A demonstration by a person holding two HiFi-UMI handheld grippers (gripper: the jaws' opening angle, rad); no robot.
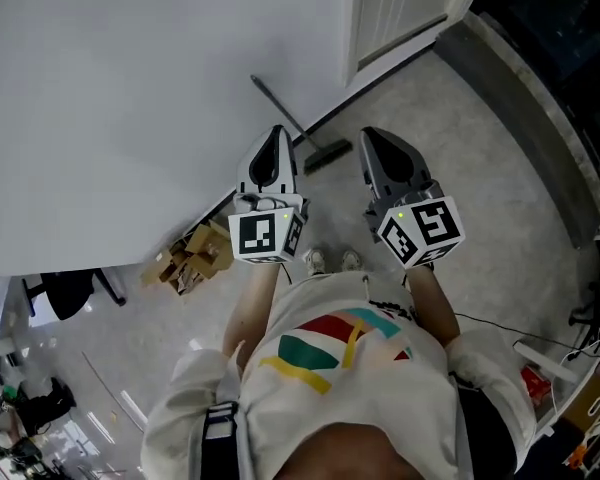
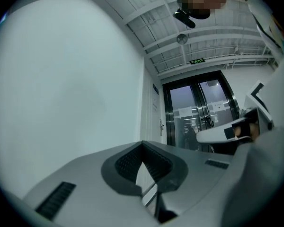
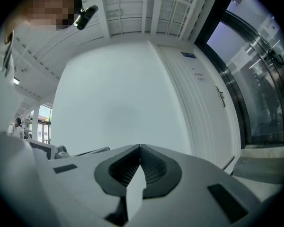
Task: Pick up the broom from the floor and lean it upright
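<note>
In the head view, we see the broom (image 1: 325, 155) at upper centre, its head on the floor at the foot of the white wall (image 1: 130, 88) and its handle slanting up against it. The left gripper (image 1: 275, 140) and right gripper (image 1: 373, 140) are held side by side below it, well apart from it.

In the left gripper view, our left gripper (image 2: 143, 148) has its jaws together with nothing between them, and glass doors (image 2: 203, 108) stand at the right.

In the right gripper view, our right gripper (image 3: 140, 150) has its jaws together on nothing and faces the wall.

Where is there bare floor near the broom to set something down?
Bare floor lies between the broom and the grey kerb on the right. Crowded: cardboard at the wall's foot on the left, clutter lower right.
</note>
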